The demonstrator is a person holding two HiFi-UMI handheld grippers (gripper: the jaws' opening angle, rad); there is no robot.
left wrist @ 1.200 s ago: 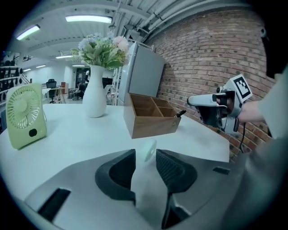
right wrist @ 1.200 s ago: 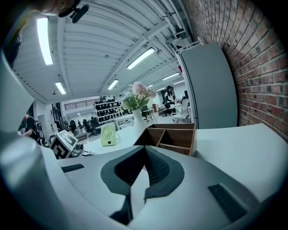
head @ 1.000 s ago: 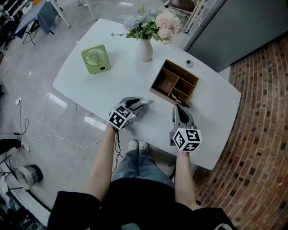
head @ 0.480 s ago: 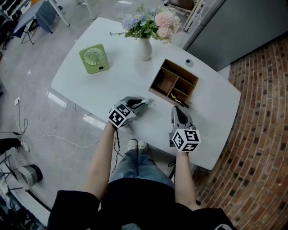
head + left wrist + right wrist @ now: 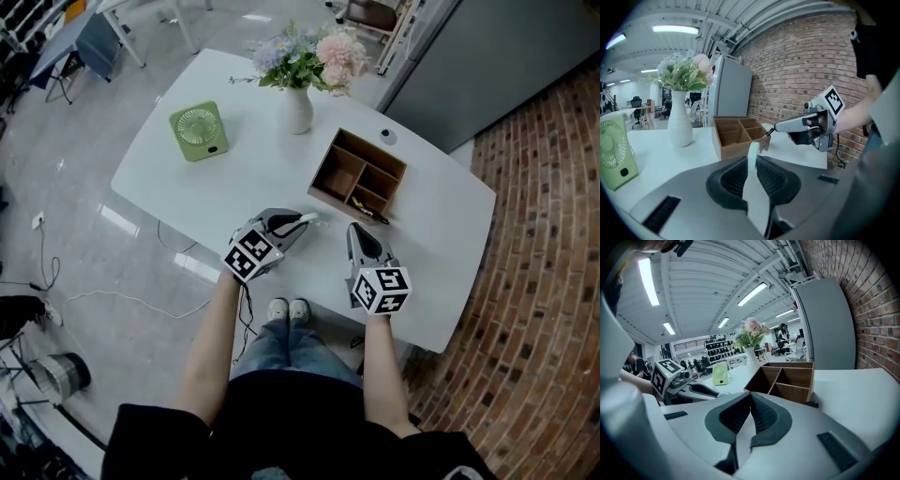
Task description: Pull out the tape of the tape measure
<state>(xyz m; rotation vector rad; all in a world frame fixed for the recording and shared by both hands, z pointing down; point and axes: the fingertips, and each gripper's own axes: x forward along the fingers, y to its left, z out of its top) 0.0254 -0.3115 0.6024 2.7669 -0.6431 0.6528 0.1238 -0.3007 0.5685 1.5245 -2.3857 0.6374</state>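
White desk (image 5: 234, 178) fills most of the head view, with both grippers at its near edge; wooden organiser (image 5: 373, 148) with open compartments sits right of centre; white vase (image 5: 296, 111) of flowers (image 5: 300, 58) stands at the far side; green desk fan (image 5: 199, 131) stands upright at the far left, well apart from everything else.

Left gripper (image 5: 298, 222) is over the near edge, tips pointing right toward the organiser's front wall; its jaws are closing, about half shut, and the tape measure (image 5: 753, 157) is between them; it shows as a pale thin body seen edge-on, both ribbed pads against its sides, its rounded top poking just past the pad tips; no pulled-out tape visible in any view; can't tell whether it is touching the desk or lifted off it.

Right gripper (image 5: 354, 228) is right of the left one, tips pointing away from the person at the organiser's near corner; its jaws are fully together with nothing between them; it is apart from the tape measure, with a clear gap between the two gripper tips.

Small black object (image 5: 372, 216) lies on the desk against the organiser's front corner, just beyond the right gripper's tips; too small to identify.
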